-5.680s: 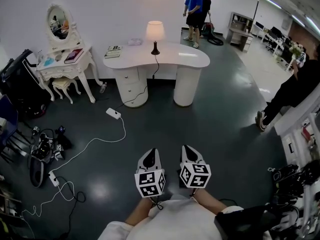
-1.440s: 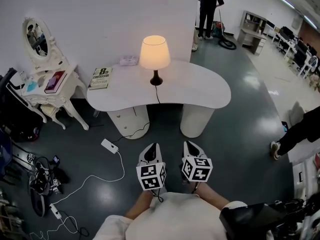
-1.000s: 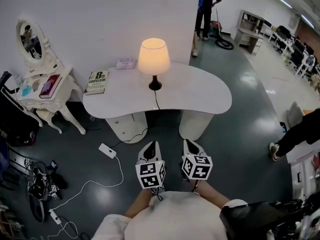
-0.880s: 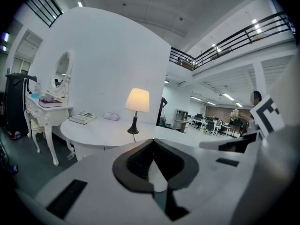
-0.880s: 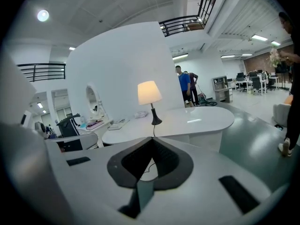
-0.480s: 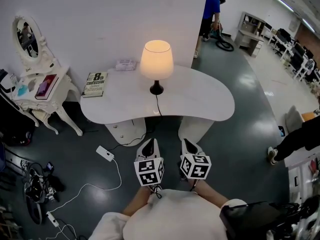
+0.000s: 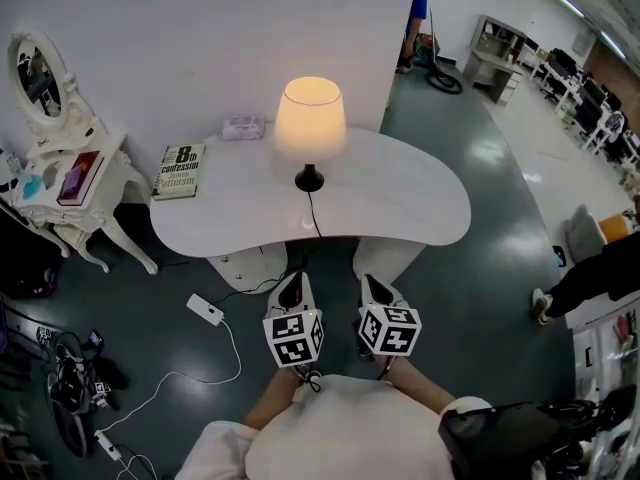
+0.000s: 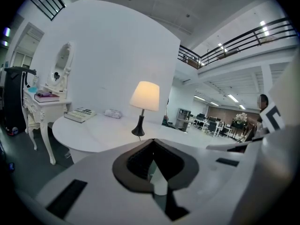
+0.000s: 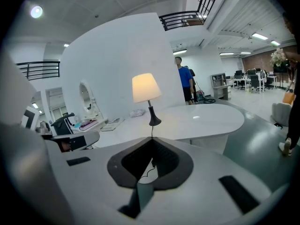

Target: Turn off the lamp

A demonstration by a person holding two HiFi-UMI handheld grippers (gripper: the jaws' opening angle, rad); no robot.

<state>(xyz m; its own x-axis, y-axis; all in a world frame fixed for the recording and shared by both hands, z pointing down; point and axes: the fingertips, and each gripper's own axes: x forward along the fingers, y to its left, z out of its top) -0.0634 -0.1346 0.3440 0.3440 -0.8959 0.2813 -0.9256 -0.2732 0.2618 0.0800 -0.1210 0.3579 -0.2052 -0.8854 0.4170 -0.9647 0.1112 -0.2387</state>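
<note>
Lamp (image 7: 310, 128) on desk (image 7: 400, 203), book (image 7: 180, 171) left

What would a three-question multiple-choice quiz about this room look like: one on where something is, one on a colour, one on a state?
1. Where is the book?
A. on the white desk, left of the lamp
B. on the floor
C. on top of the lamp

2. What colour is the lamp's base?
A. red
B. black
C. white

3. What state is the lamp in?
A. switched off
B. knocked over
C. lit and upright

Answers:
1 A, the head view shows the book lying flat at the desk's left end.
2 B, the base looks dark against the white top.
3 C, the lamp glows warm and stands upright.
</note>
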